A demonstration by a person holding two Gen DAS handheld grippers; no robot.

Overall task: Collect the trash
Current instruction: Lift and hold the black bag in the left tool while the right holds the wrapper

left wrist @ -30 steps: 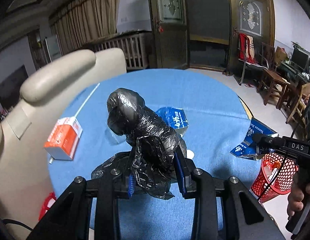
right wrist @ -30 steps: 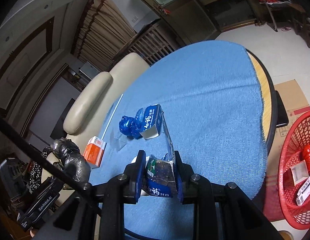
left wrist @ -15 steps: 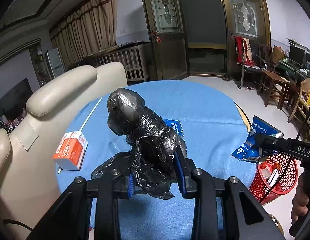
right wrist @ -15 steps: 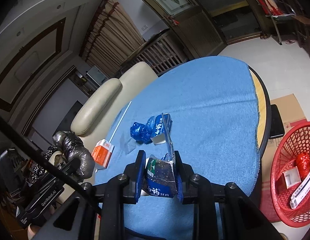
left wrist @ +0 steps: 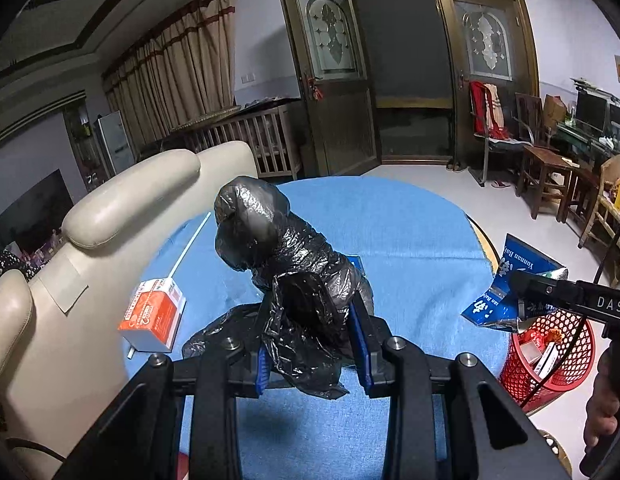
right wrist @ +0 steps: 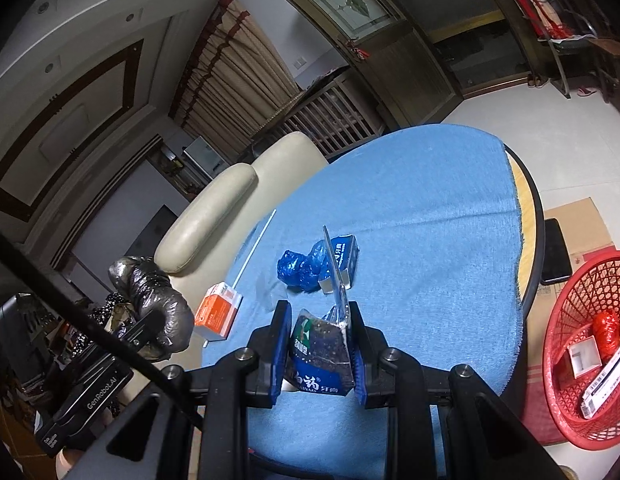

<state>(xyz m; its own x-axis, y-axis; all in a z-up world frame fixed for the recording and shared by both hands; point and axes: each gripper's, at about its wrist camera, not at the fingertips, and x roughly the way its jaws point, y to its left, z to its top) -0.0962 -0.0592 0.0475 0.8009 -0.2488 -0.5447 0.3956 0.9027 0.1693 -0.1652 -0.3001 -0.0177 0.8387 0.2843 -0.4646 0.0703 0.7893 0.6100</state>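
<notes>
Both grippers loaded with trash, raised over the bench.

Left gripper [left wrist: 312, 346] is pinching a crumpled black bag [left wrist: 286, 276] low on its bunched body; judged light, soft and slippery, so a grip on the gathered folds is soundest. Right gripper [right wrist: 320, 350] is pinching a flattened blue packet [right wrist: 320, 356] across its base; judged light and crushable, its thin foil edge standing up. Both point forward and down over the blue-covered bench [right wrist: 422, 216]. At 10 o'clock an orange carton [right wrist: 218, 316] lies loose; at 12 o'clock a blue wrapper [right wrist: 300, 270] touches a small blue box [right wrist: 344, 254]. At 3 o'clock the red basket [right wrist: 566, 420] stands on the floor.
</notes>
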